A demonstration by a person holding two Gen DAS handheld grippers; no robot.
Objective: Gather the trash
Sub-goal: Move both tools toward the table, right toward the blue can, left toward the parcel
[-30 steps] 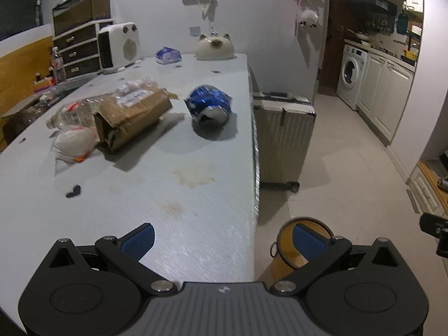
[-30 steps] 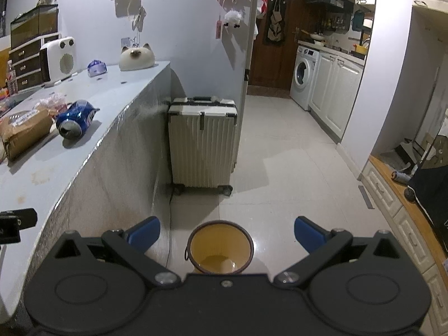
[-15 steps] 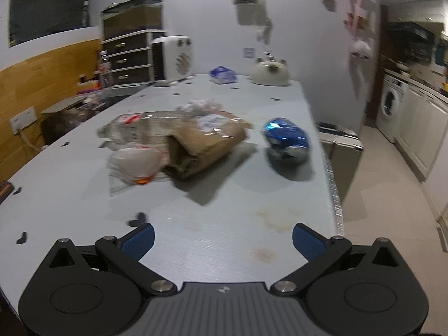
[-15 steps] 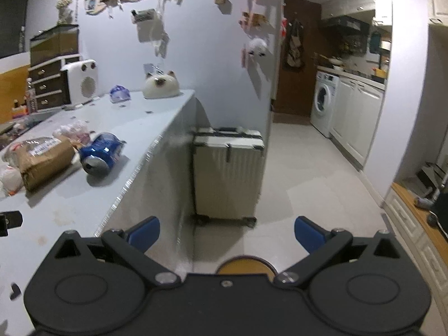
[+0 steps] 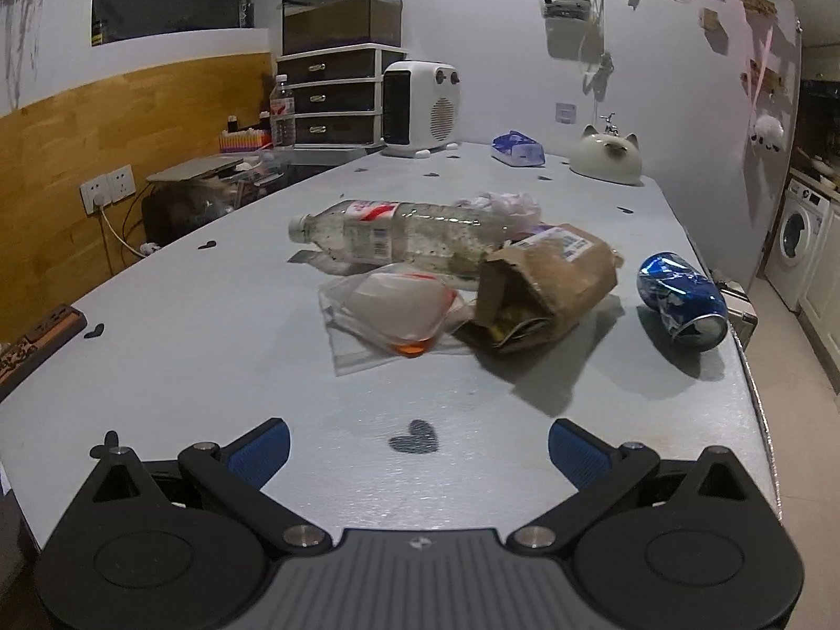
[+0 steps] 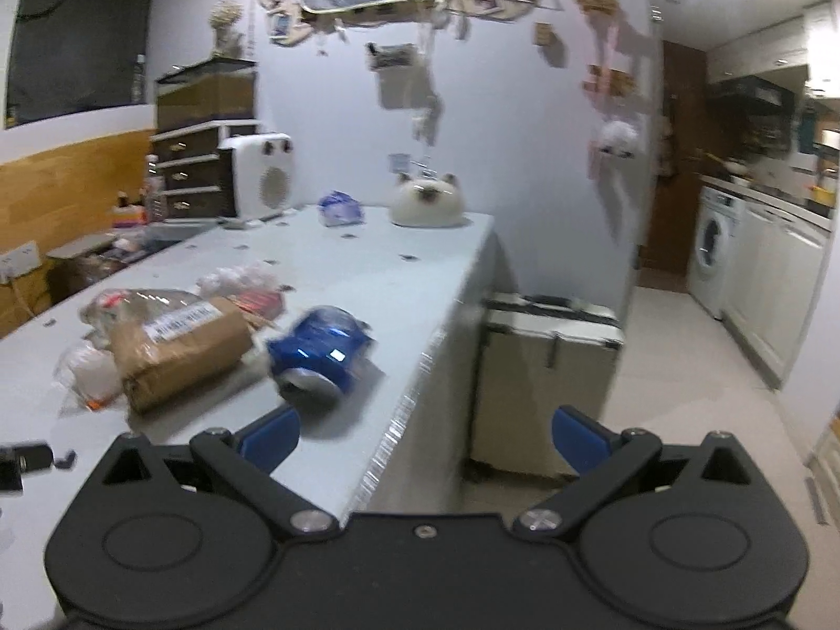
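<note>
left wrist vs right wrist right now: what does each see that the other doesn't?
Left wrist only: the full plastic bottle, a wooden tray edge, the open left gripper. Right wrist only: the suitcase on the floor beside the table, the open right gripper. Both: crushed blue can, brown paper package, white heater.

Bare table (image 5: 220, 367) before clustered bag (image 5: 546, 283), bottle (image 5: 399, 233), can (image 5: 682, 296).

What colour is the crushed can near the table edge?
Shiny blue with a silver end: the crushed metal can, clearest in the left wrist view.
</note>
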